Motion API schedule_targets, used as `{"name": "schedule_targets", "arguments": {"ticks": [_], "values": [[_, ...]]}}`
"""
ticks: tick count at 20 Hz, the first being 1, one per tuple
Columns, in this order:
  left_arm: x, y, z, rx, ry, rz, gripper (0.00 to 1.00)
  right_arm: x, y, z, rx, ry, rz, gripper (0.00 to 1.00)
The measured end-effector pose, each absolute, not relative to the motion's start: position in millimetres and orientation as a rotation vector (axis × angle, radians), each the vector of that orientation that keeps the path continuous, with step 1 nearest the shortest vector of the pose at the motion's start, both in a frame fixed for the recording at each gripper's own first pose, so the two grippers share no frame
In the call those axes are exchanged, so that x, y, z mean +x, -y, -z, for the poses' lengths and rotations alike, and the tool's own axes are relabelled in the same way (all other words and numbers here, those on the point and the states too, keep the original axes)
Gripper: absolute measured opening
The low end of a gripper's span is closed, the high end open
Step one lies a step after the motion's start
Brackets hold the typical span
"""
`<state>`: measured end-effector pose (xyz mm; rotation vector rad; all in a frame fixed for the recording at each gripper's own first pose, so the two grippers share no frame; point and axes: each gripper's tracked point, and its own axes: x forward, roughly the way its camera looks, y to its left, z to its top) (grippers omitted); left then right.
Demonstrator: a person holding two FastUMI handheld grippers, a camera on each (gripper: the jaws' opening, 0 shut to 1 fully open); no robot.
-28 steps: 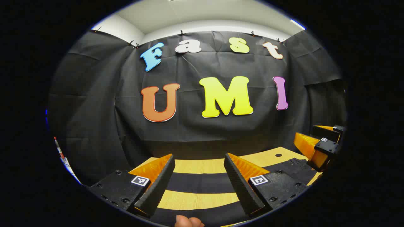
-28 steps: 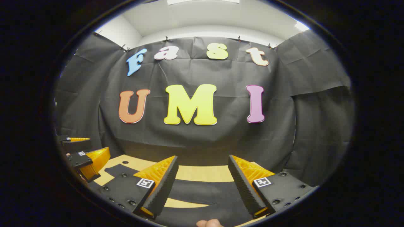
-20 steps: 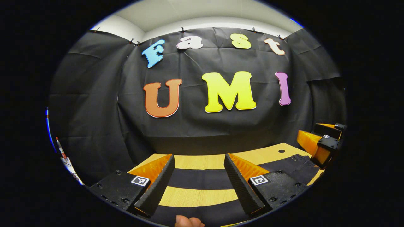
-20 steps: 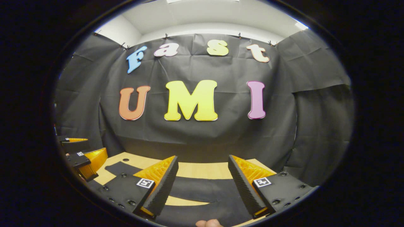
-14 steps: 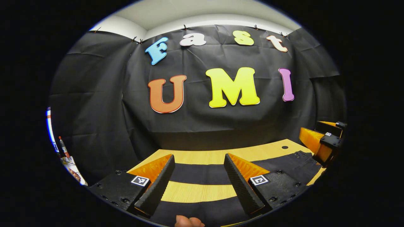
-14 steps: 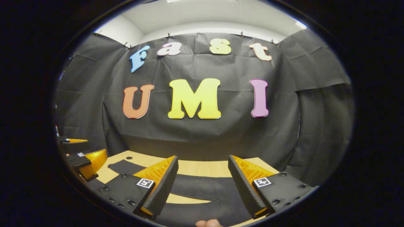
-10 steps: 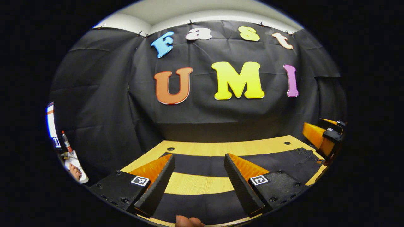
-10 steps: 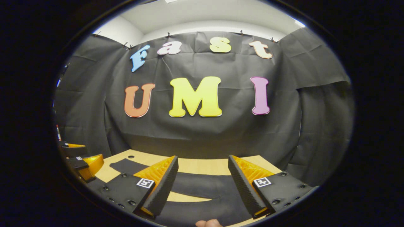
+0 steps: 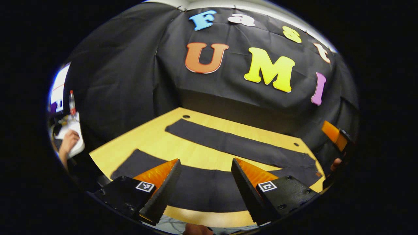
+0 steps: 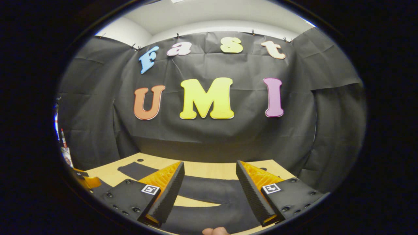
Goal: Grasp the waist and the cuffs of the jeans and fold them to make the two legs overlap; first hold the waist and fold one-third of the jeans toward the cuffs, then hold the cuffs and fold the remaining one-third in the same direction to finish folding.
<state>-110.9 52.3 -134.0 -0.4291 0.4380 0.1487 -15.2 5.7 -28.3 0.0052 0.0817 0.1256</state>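
Black jeans (image 9: 228,143) lie flat on the wooden table (image 9: 156,143), their two legs spread apart in a V. The cuffs point left and the waist (image 9: 305,163) sits at the right. My left gripper (image 9: 205,162) hovers open above the near leg, nothing between its fingers. Off at the right edge, my right gripper (image 9: 334,138) hangs by the waist end with a hand under it. In the right gripper view, my right gripper (image 10: 209,164) is open over the upper part of the jeans (image 10: 209,192), and the left gripper (image 10: 86,181) shows low at the left.
The table (image 10: 202,169) has small round holes (image 9: 186,116) near its far corners. Beyond the left edge stand a bottle (image 9: 72,101) and a person's hand (image 9: 68,143) on white paper. Black cloth walls the back and sides.
My left gripper has tipped downward and swung left, bringing both legs and the cuffs into view. The right gripper has hardly moved. Both stay open.
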Motion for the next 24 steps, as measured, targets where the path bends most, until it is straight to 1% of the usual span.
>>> {"name": "schedule_targets", "arguments": {"ticks": [2, 3, 5, 10, 12, 15, 18, 19, 21, 22, 24], "values": [[-129, -65, 158, -0.599, -0.5, -0.184, 0.96, -16, -8, 26, -0.002, -0.074, -0.138, 0.94], [-137, -75, 167, -0.701, -0.528, -0.206, 0.98, -17, -9, 25, -0.005, -0.071, -0.141, 0.94], [-151, -83, 193, -0.872, -0.594, -0.251, 0.99, -16, -9, 26, -0.01, -0.072, -0.143, 0.94], [-184, -111, 231, -1.117, -0.676, -0.373, 0.99, -14, -8, 23, -0.018, -0.07, -0.133, 0.94], [-193, -120, 245, -1.17, -0.712, -0.426, 1.0, -13, -8, 22, -0.024, -0.066, -0.129, 0.94], [-198, -124, 260, -1.249, -0.742, -0.474, 0.99, -12, 2, 23, -0.029, -0.071, -0.105, 0.94], [-189, -127, 259, -1.31, -0.746, -0.494, 0.97, -6, 19, 27, -0.024, -0.087, -0.059, 0.94], [-187, -129, 259, -1.314, -0.749, -0.498, 1.0, -5, 26, 27, -0.027, -0.089, -0.045, 0.94], [-178, -132, 260, -1.336, -0.739, -0.51, 1.0, -4, 42, 29, -0.035, -0.097, -0.013, 0.94], [-171, -135, 260, -1.356, -0.725, -0.518, 0.96, -4, 53, 33, -0.036, -0.109, 0.005, 0.94], [-160, -142, 266, -1.388, -0.71, -0.54, 0.96, -8, 78, 46, -0.035, -0.151, 0.056, 0.94]]}}
